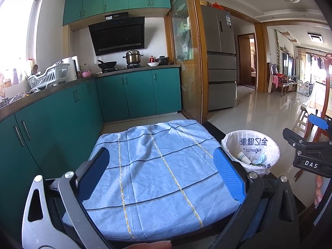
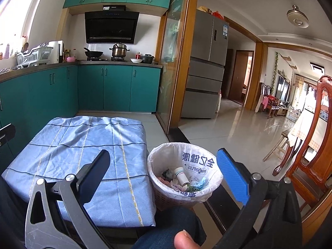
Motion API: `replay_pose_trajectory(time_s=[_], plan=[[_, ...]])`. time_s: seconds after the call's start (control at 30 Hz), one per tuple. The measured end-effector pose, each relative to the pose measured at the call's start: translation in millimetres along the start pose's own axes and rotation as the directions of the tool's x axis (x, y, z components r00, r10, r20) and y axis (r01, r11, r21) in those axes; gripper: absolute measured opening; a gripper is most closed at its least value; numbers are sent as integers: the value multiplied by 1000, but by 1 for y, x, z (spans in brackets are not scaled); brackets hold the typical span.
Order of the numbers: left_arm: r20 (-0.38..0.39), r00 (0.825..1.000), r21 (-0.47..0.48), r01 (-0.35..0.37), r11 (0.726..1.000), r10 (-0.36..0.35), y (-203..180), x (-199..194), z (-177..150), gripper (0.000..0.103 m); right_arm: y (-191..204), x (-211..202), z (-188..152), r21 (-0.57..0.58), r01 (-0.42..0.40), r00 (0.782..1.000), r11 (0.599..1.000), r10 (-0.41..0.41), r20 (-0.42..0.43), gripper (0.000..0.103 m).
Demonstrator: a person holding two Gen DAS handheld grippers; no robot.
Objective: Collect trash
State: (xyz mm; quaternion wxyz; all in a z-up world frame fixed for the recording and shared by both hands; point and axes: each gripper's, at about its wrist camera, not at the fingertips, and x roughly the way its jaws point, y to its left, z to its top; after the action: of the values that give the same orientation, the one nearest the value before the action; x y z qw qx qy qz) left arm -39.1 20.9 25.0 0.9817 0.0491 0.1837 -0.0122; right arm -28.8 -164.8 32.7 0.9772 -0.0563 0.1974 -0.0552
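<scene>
One round woven bin (image 2: 179,178), lined with a thin white plastic bag, stands beside the table's right edge; a small bottle (image 2: 182,175) and crumpled scraps lie inside. The checked blue cloth (image 1: 157,166) is finely textured. Left gripper (image 1: 161,178) and right gripper (image 2: 166,178) both gape wide, empty.

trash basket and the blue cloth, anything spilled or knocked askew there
Nothing stands out. The trash basket stands upright beside the blue cloth, its white liner folded over the rim, and the trash sits inside it. The cloth shows no litter, only soft creases. Both grippers are open and empty.
</scene>
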Motion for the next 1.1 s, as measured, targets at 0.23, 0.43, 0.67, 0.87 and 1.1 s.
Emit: replay_pose_trajectory(time_s=[0.23, 0.43, 0.67, 0.87, 1.1], plan=[[-5, 1000, 16, 7, 1000, -7, -3, 1, 0, 100, -3, 2, -1, -8, 9, 1000, 1000, -9, -5, 100], [-6, 1000, 13, 11, 1000, -10, -3, 1, 0, 100, -5, 6, -2, -5, 17, 1000, 1000, -17, -12, 100], [-17, 1000, 8, 16, 1000, -16, -2, 5, -1, 100, -6, 11, -2, -1, 25, 999, 1000, -25, -20, 100], [-28, 999, 4, 20, 1000, -19, 0, 11, -2, 100, -5, 14, -2, -10, 26, 999, 1000, -26, -25, 100], [-38, 999, 3, 23, 1000, -23, 0, 17, -2, 100, -4, 17, -3, -13, 27, 999, 1000, -27, -32, 100]])
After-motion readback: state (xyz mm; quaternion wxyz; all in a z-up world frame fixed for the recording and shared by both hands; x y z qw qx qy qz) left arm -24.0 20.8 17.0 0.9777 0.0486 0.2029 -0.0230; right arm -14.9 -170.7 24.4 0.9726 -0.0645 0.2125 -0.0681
